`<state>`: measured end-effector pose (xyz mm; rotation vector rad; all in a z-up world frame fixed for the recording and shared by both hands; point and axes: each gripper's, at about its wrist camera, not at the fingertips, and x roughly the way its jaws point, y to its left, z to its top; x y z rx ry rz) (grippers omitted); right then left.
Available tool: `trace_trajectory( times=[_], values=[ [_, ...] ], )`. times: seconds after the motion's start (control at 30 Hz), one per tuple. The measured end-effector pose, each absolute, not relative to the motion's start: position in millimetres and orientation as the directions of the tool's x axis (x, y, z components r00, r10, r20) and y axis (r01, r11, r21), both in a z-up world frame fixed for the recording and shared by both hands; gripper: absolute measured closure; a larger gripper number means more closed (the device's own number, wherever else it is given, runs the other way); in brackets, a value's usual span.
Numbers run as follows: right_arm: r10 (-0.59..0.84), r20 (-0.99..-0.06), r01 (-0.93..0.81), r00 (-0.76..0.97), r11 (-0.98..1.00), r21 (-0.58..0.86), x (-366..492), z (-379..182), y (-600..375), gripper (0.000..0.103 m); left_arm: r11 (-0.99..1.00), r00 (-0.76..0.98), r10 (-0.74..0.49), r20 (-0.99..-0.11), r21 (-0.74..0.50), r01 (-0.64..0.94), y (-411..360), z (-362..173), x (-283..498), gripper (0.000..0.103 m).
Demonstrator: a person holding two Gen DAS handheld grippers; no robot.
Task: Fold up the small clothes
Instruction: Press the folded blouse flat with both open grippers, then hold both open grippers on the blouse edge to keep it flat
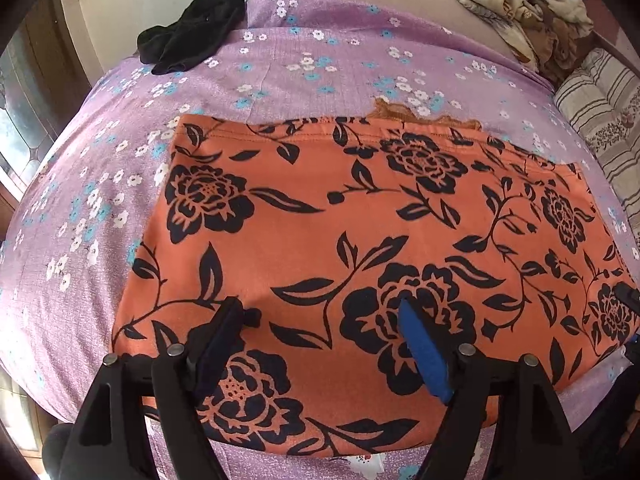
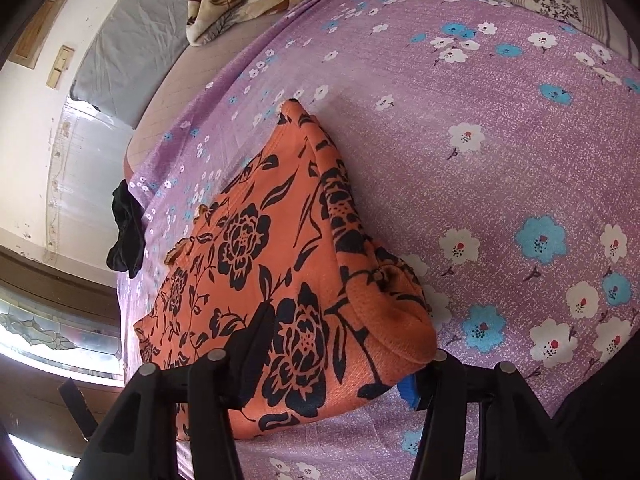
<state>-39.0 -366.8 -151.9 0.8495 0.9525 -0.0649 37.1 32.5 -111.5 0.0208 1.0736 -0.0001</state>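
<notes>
An orange garment with black flowers (image 1: 360, 216) lies flat as a folded rectangle on the purple flowered bedsheet (image 1: 300, 76). My left gripper (image 1: 320, 316) hovers over its near edge, open, with only flat cloth under the gap between its fingers. In the right wrist view the garment (image 2: 256, 248) has its right edge raised in a ridge, and its near corner bulges between the jaws of my right gripper (image 2: 340, 348). The blue-padded finger (image 2: 410, 392) is mostly hidden under that corner. The jaws stand apart and the pads do not pinch the cloth.
A black garment (image 1: 192, 28) lies crumpled at the sheet's far left edge, also seen as the black garment (image 2: 126, 236). A beige patterned blanket (image 1: 528, 12) and a striped pillow (image 1: 604, 120) sit at the far right. Bare purple sheet (image 2: 520, 160) spreads to the garment's right.
</notes>
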Motion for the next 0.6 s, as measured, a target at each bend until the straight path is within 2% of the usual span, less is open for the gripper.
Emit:
trace_trajectory(
  times=[0.07, 0.17, 0.27, 0.4, 0.6],
  values=[
    [0.309, -0.735, 0.403, 0.603, 0.677, 0.615, -38.6, -153.5, -367.8, 0.046, 0.999, 0.483, 0.021, -0.875, 0.033, 0.016, 30.5, -112.7, 35.8, 0.023],
    [0.308, -0.735, 0.397, 0.604, 0.683, 0.613, -38.4, -151.1, -367.9, 0.046, 1.000, 0.490, -0.028, -0.871, -0.023, 0.016, 31.2, -101.1, 33.6, 0.023],
    [0.301, -0.730, 0.381, 0.614, 0.697, 0.608, -37.3, -144.8, -366.6, 0.046, 1.000, 0.530, -0.006, -0.848, 0.005, 0.018, 29.7, -91.5, 30.1, 0.023],
    [0.292, -0.746, 0.385, 0.598, 0.712, 0.587, -33.1, -146.7, -364.2, 0.046, 1.000, 0.464, 0.008, -0.886, 0.013, 0.008, 31.7, -113.2, 37.6, 0.022],
    [0.293, -0.751, 0.402, 0.592, 0.700, 0.591, -33.3, -150.2, -367.2, 0.046, 1.000, 0.489, -0.003, -0.872, 0.000, 0.005, 33.1, -103.4, 36.7, 0.022]
  ],
)
